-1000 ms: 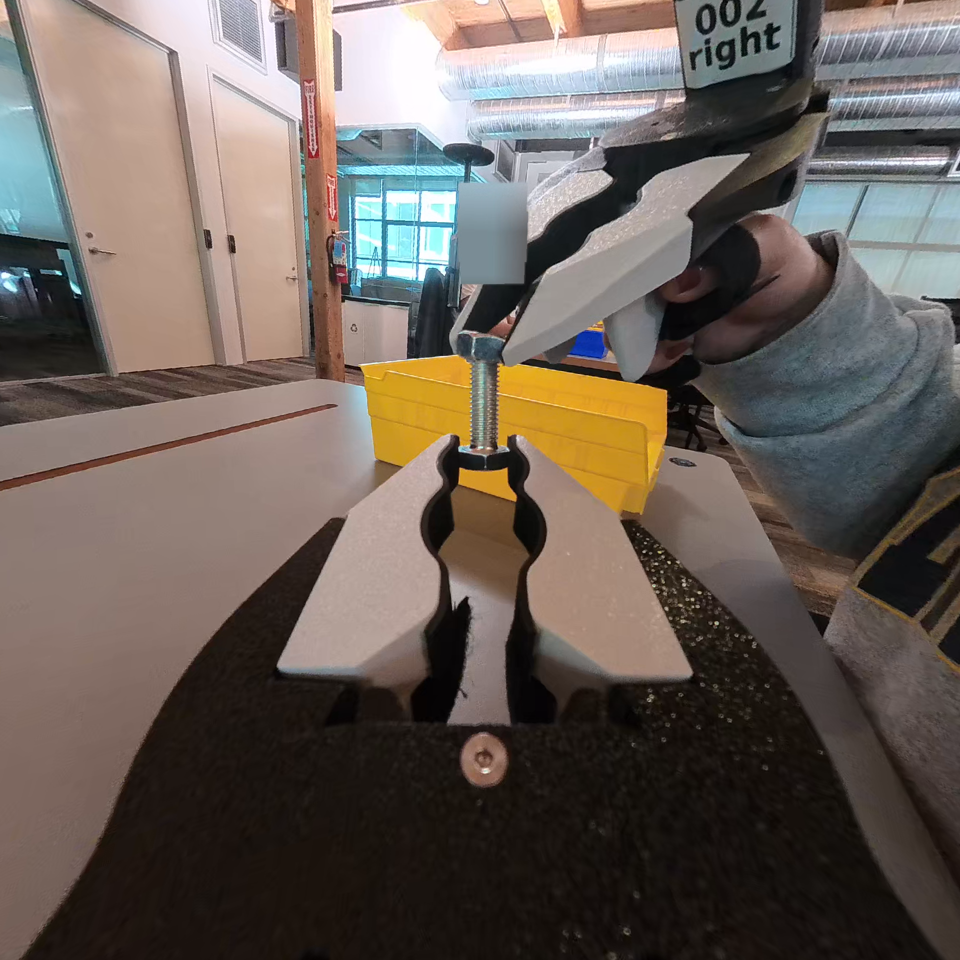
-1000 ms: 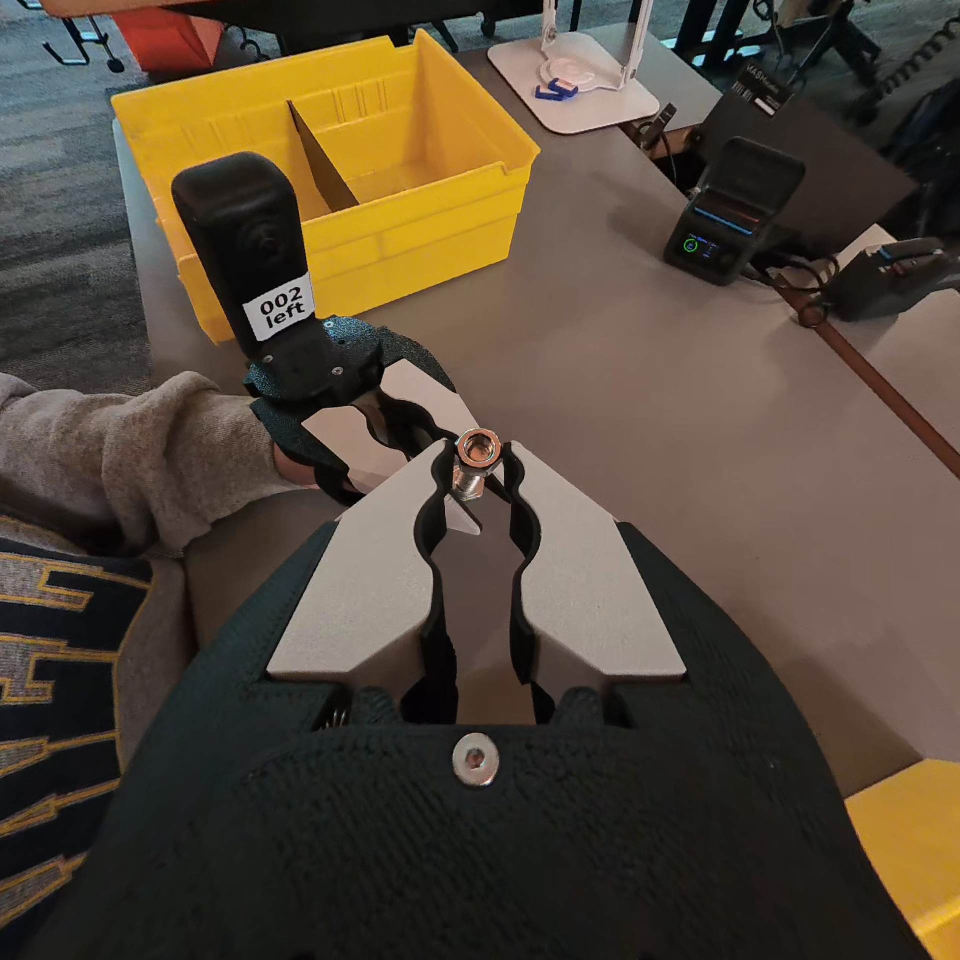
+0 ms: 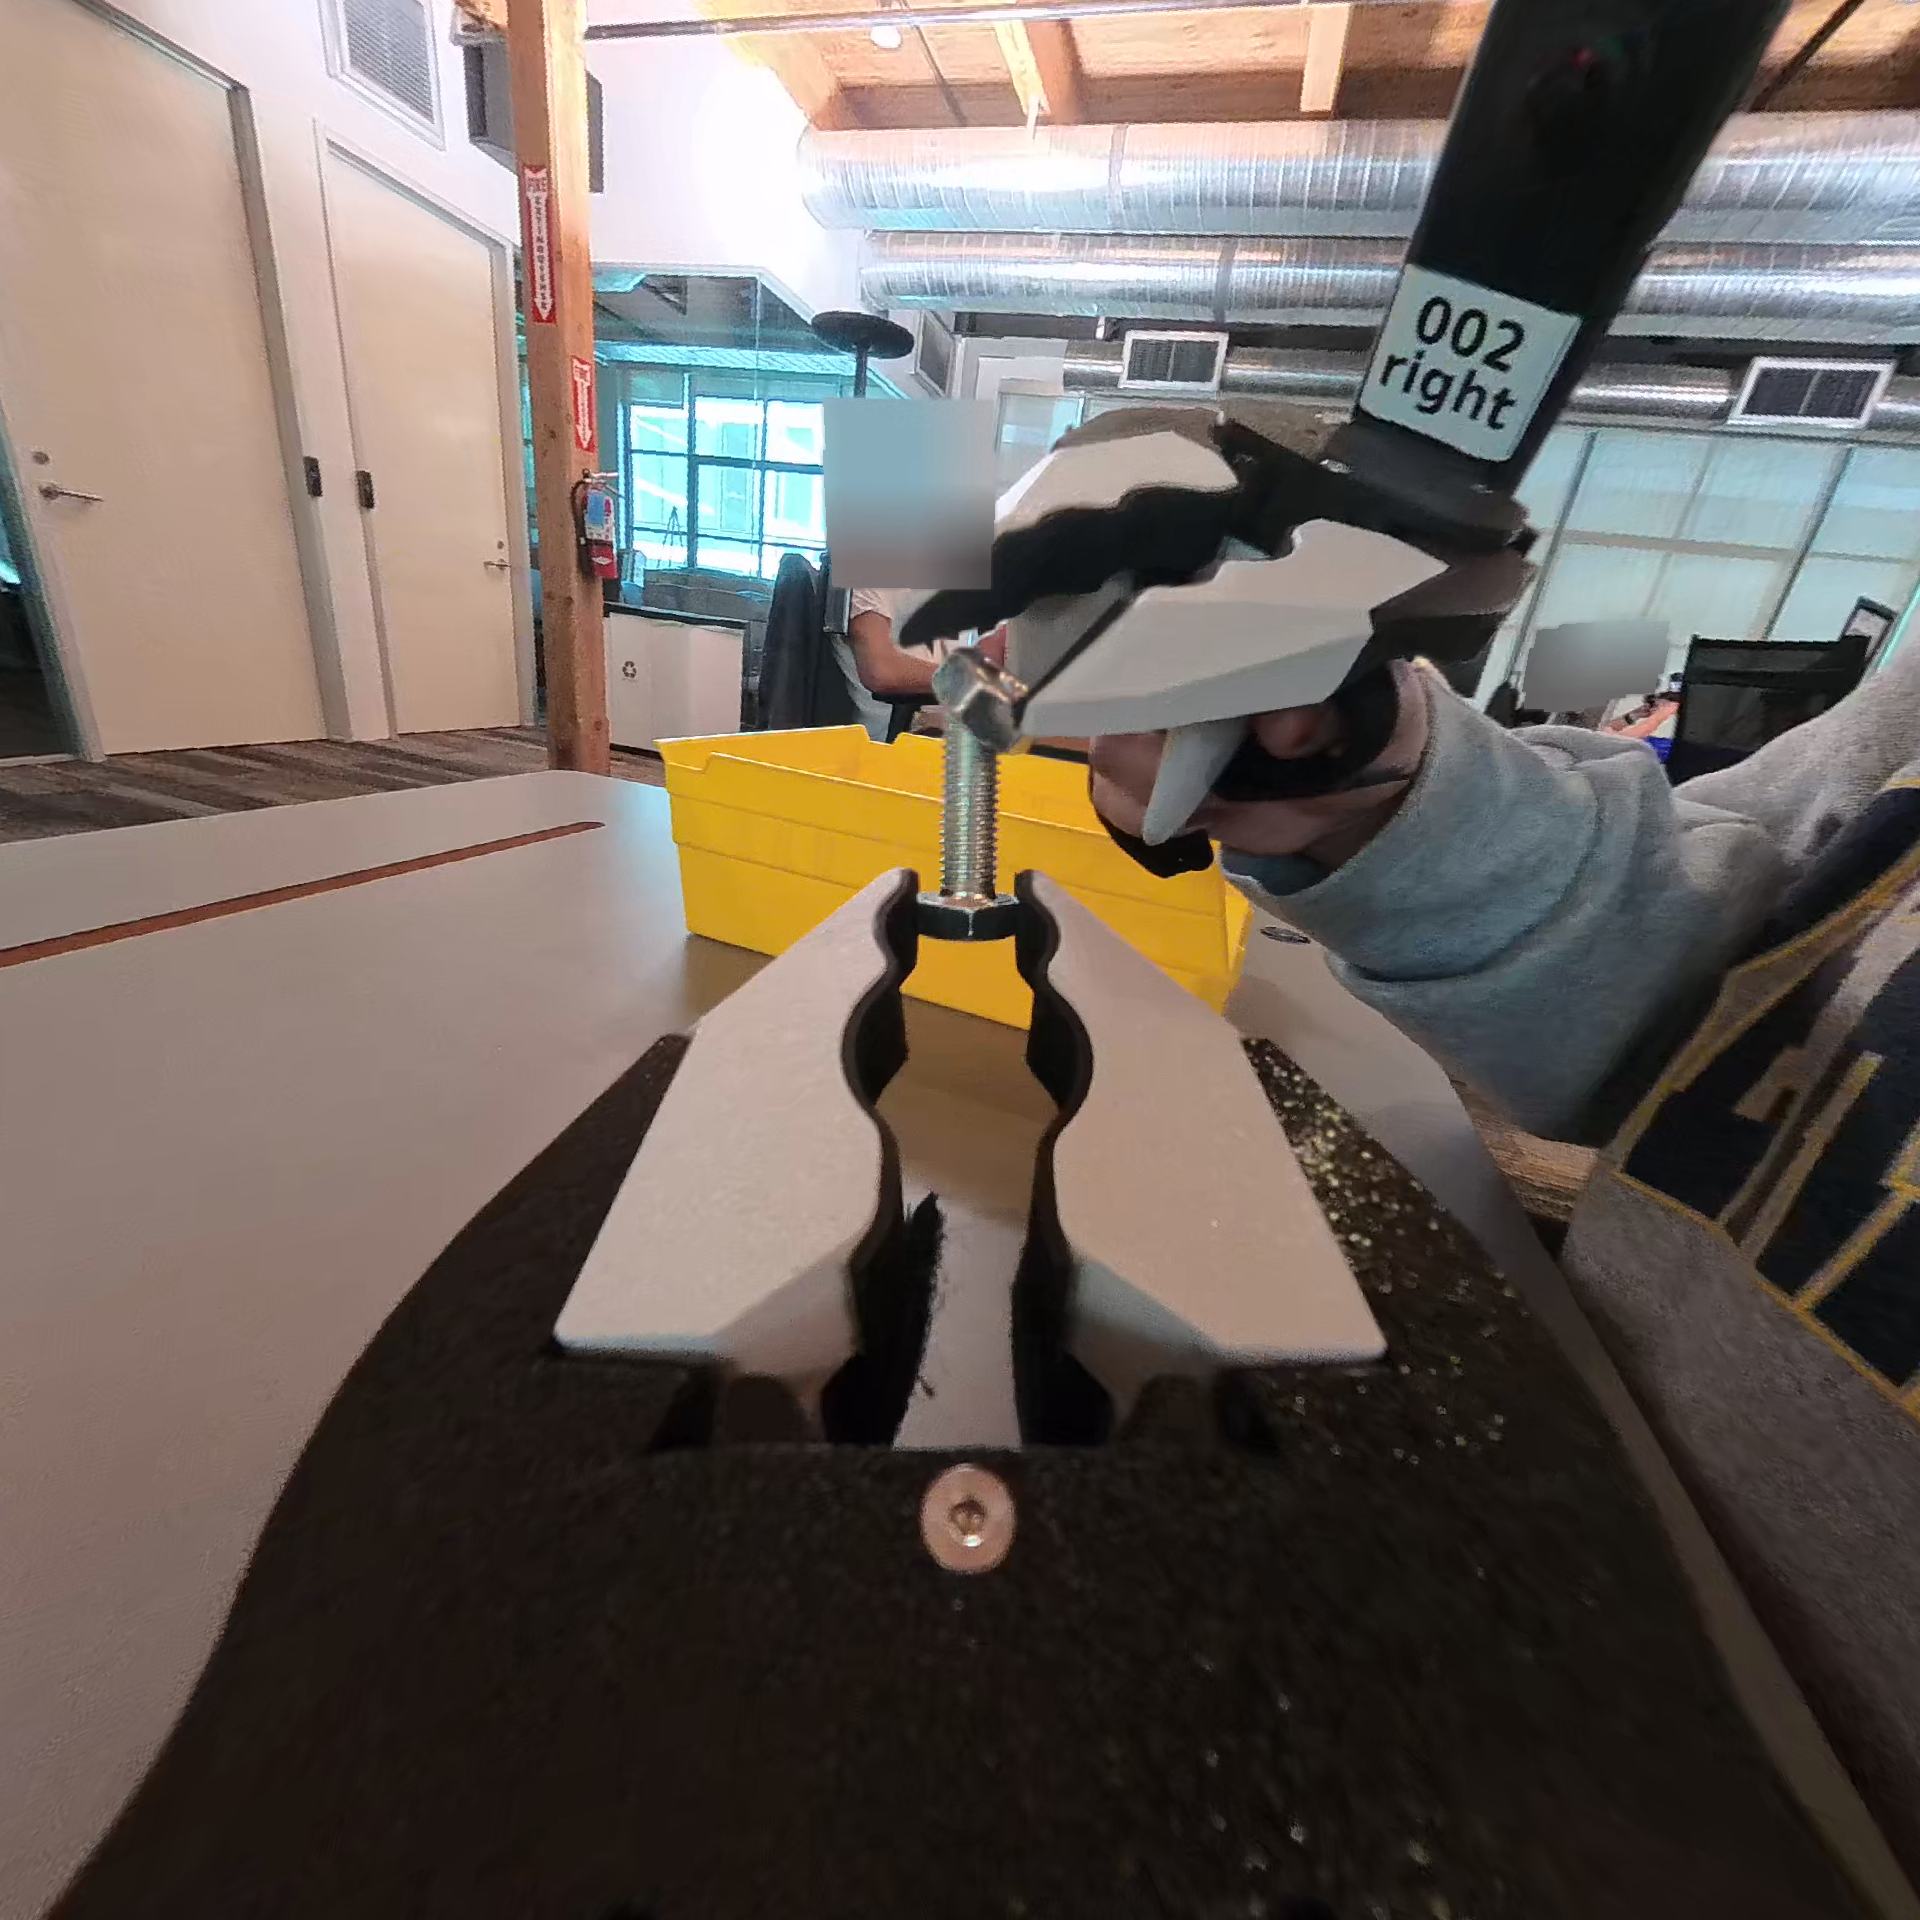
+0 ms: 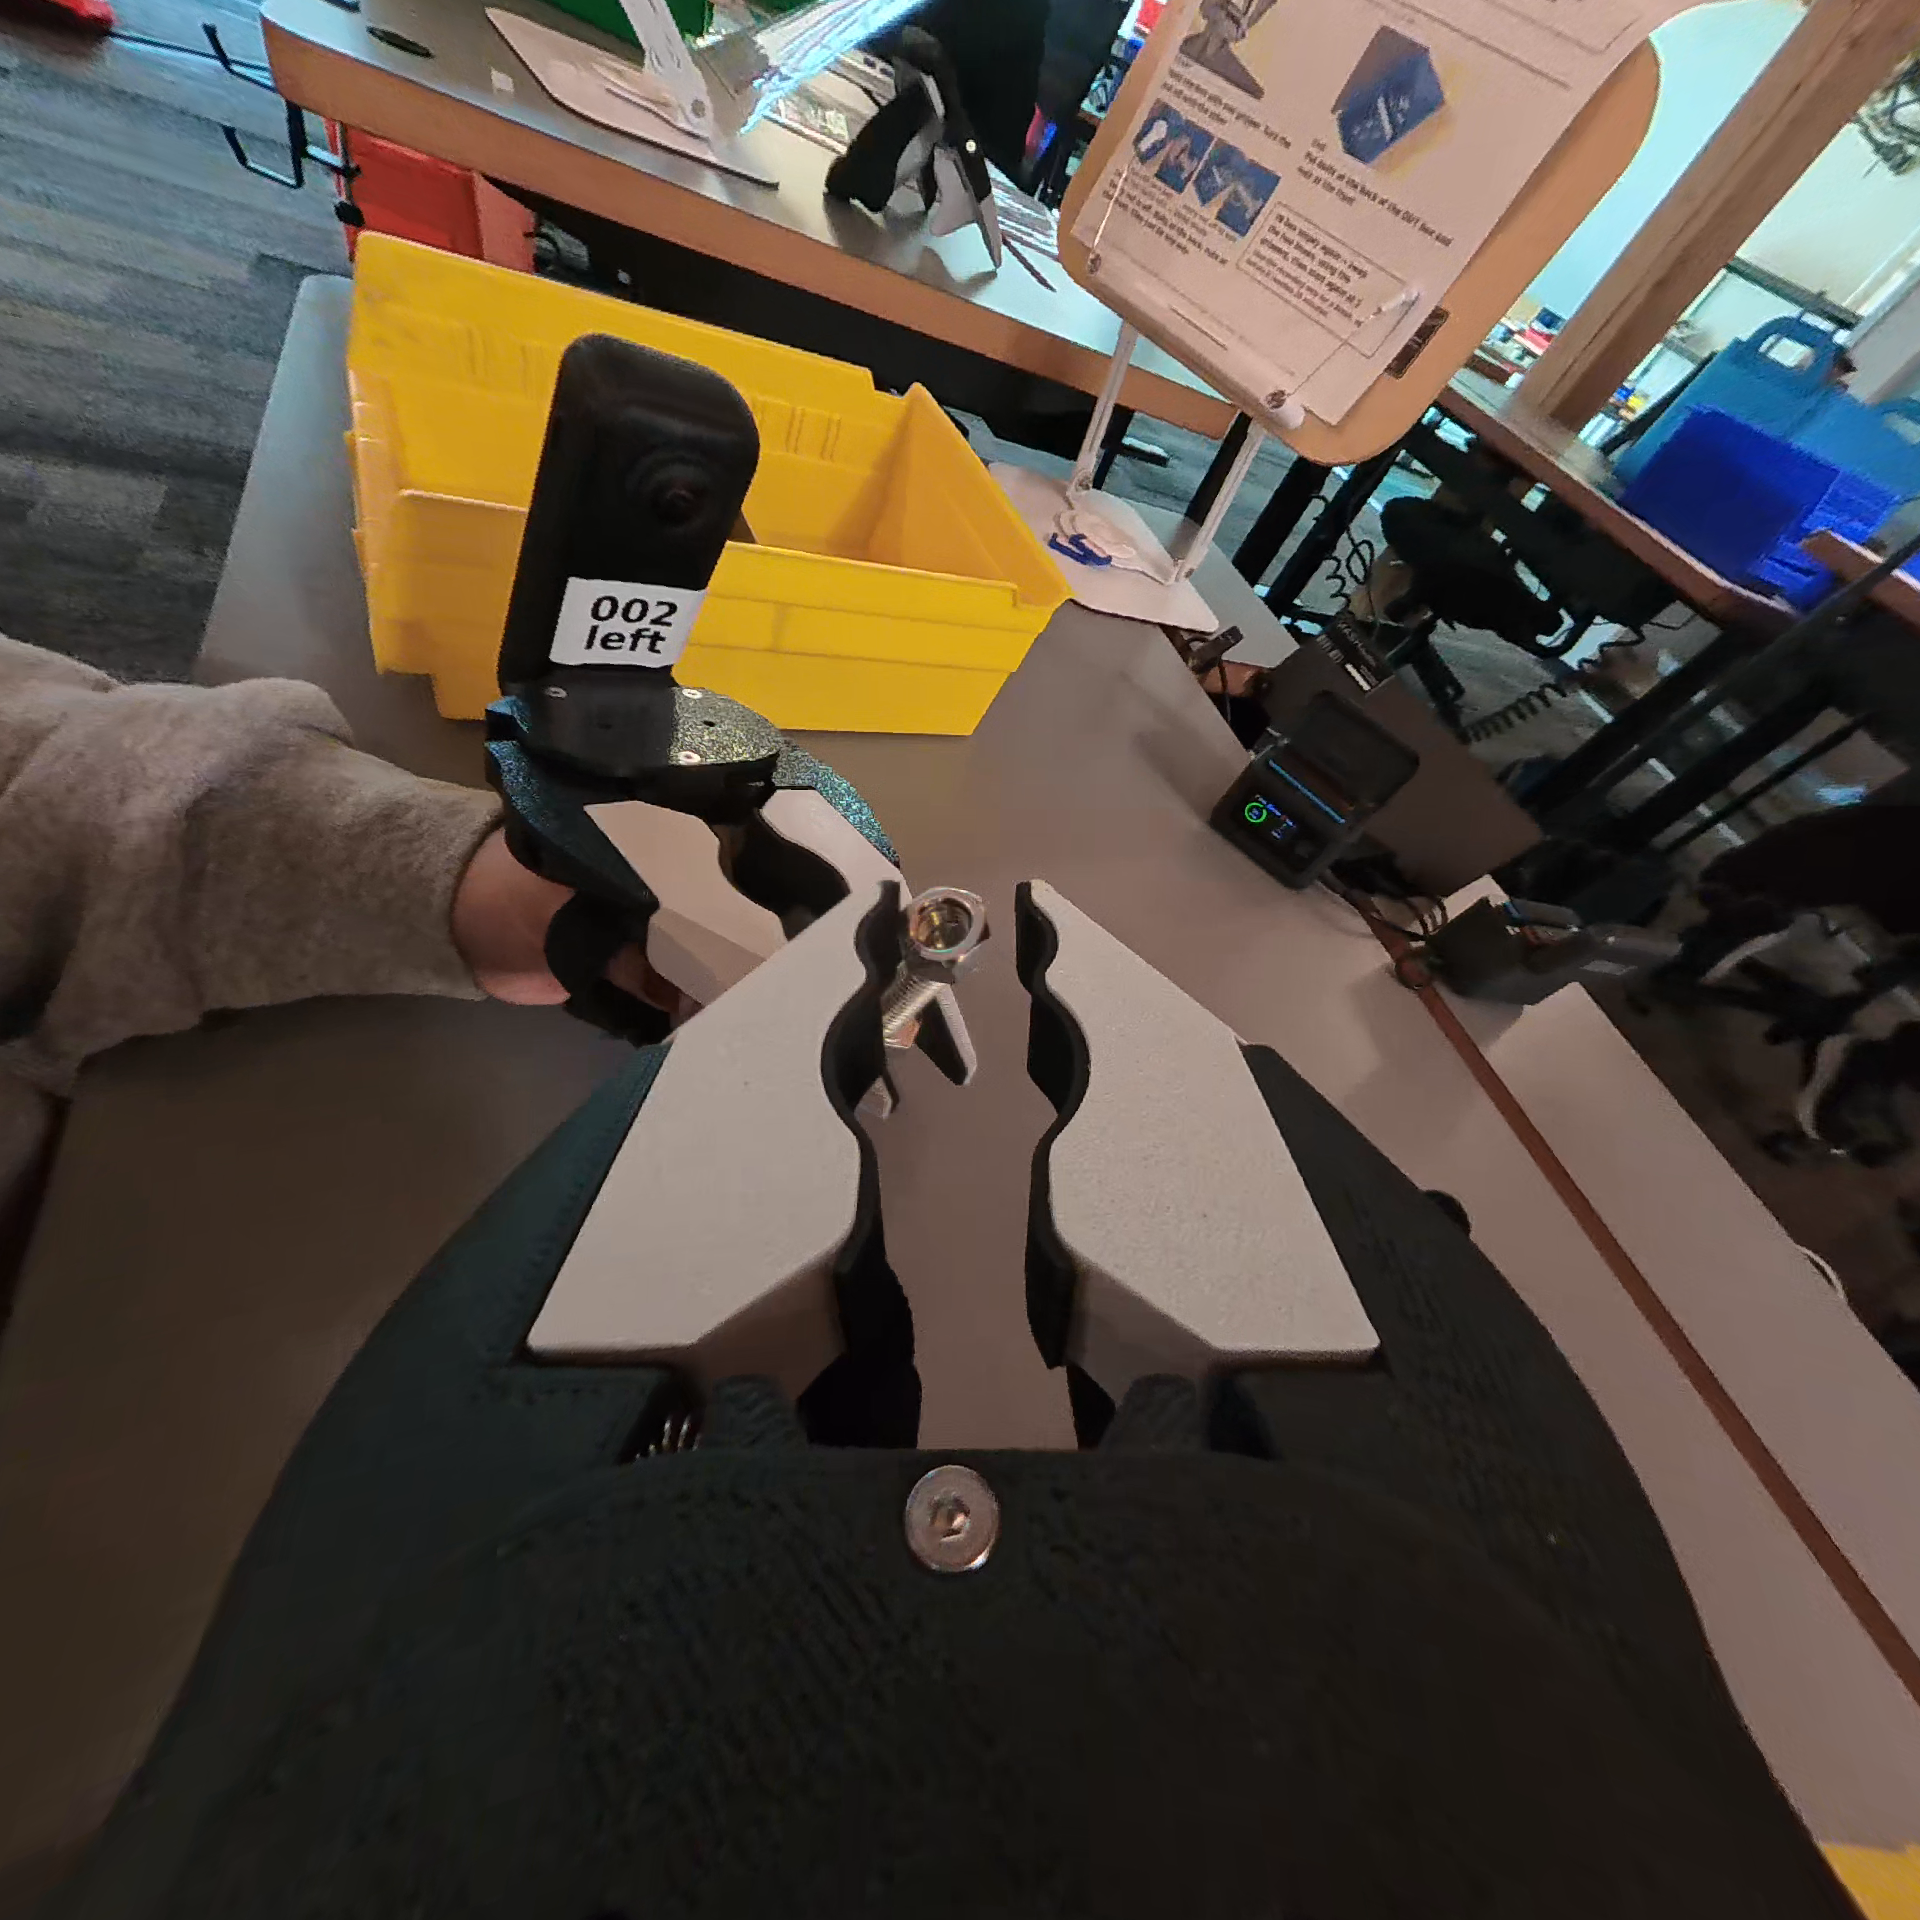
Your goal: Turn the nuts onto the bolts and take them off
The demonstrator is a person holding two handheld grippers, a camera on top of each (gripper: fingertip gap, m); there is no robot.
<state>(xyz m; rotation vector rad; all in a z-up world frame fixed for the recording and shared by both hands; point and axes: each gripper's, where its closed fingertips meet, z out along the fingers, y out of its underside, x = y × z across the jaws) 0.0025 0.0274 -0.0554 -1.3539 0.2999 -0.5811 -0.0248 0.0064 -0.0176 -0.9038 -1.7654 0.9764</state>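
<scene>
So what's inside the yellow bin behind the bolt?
From the right wrist view, the yellow bin shows only bare inner walls; its floor is hidden behind the front wall and the left claw's camera.

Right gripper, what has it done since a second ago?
The right gripper opened, letting go of the nut, and swung to a new angle around it. The left gripper stayed shut on the bolt, which is still upright with the nut on top.

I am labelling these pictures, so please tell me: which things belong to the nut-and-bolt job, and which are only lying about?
In the job: bolt, nut, left gripper, right gripper.

Lying about: yellow bin, sign stand, black device.
</scene>
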